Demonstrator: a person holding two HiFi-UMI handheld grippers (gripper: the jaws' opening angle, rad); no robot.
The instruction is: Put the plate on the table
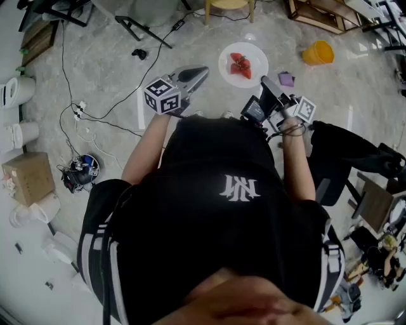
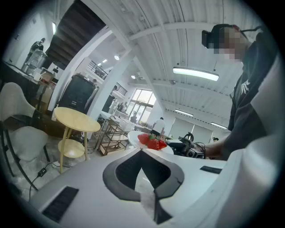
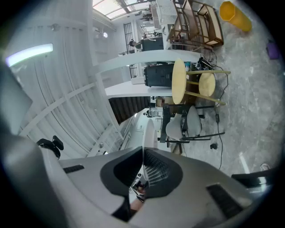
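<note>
A white plate [image 1: 243,63] carrying red strawberries [image 1: 240,66] hangs above the marble floor, ahead of the person. My right gripper [image 1: 269,85] is shut on the plate's right rim. In the right gripper view the plate [image 3: 149,130] shows edge-on, rising from between the closed jaws of my right gripper [image 3: 143,150]. My left gripper [image 1: 193,79] is to the left of the plate, apart from it, jaws shut with nothing between them. In the left gripper view my left gripper [image 2: 141,150] points toward the plate [image 2: 136,138], the strawberries [image 2: 152,141] and the right gripper [image 2: 190,149].
A round yellow side table [image 2: 75,119] stands beyond, and is also seen in the right gripper view [image 3: 179,81]. A yellow cup [image 1: 317,53] and a small purple thing [image 1: 286,79] lie on the floor. Cables [image 1: 95,114] and a cardboard box [image 1: 25,178] are at left, a wooden rack [image 1: 317,16] beyond.
</note>
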